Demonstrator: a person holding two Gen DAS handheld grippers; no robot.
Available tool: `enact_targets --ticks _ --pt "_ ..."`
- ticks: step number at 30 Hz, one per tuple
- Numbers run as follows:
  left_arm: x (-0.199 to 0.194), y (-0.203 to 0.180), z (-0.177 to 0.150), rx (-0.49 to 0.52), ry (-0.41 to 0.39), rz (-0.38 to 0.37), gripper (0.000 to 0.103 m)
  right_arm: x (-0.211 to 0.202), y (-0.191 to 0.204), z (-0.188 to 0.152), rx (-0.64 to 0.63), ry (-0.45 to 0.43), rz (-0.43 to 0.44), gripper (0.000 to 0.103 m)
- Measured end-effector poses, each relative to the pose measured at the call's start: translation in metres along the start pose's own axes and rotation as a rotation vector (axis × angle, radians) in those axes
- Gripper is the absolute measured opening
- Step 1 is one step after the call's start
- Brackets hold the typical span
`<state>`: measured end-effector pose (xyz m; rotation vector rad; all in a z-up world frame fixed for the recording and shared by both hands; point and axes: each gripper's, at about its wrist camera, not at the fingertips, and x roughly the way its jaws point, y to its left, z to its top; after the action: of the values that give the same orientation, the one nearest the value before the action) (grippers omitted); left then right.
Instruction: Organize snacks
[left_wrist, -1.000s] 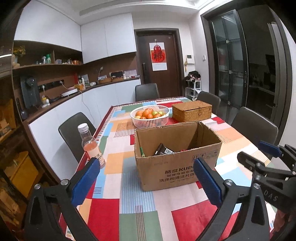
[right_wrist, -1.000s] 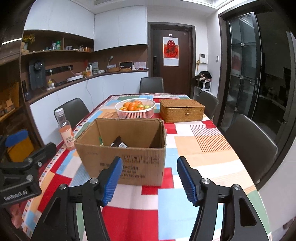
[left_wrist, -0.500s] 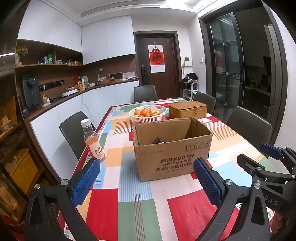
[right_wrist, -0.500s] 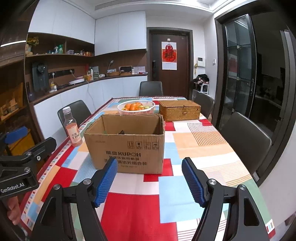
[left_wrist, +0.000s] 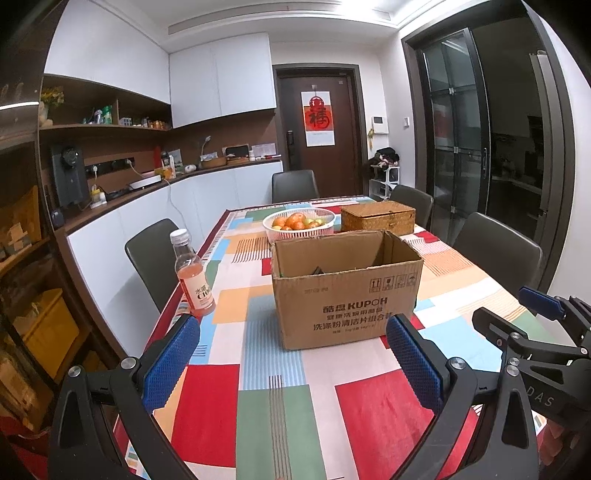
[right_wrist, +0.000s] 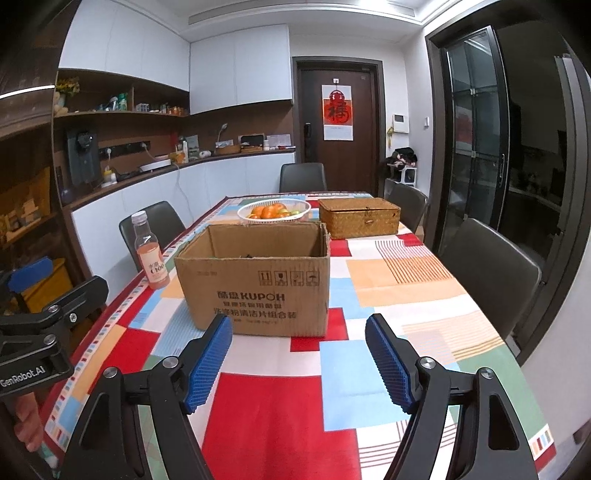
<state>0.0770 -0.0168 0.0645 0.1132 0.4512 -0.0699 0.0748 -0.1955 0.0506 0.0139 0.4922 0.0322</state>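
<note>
The right gripper (right_wrist: 299, 356) is opening its blue fingers (right_wrist: 208, 363) over bare tablecloth, nothing between them; the left gripper (left_wrist: 291, 363) hangs spread and empty too. Ahead on the bench (right_wrist: 399, 280) stands an open cardboard box (right_wrist: 258, 284), its wall hiding all but dark scraps of the contents. A pink drink bottle (left_wrist: 192, 275) stands left of it, a fruit basket (left_wrist: 299, 223) and a wicker box (left_wrist: 376, 218) behind.
</note>
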Motion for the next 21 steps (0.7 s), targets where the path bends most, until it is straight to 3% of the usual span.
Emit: enact_targets --ticks 21 --pt "-0.0043 0.0004 0.0015 -0.003 -0.005 -0.001 0.103 -0.0076 0.0033 -0.0021 -0.007 -0.017 0.008 0.075"
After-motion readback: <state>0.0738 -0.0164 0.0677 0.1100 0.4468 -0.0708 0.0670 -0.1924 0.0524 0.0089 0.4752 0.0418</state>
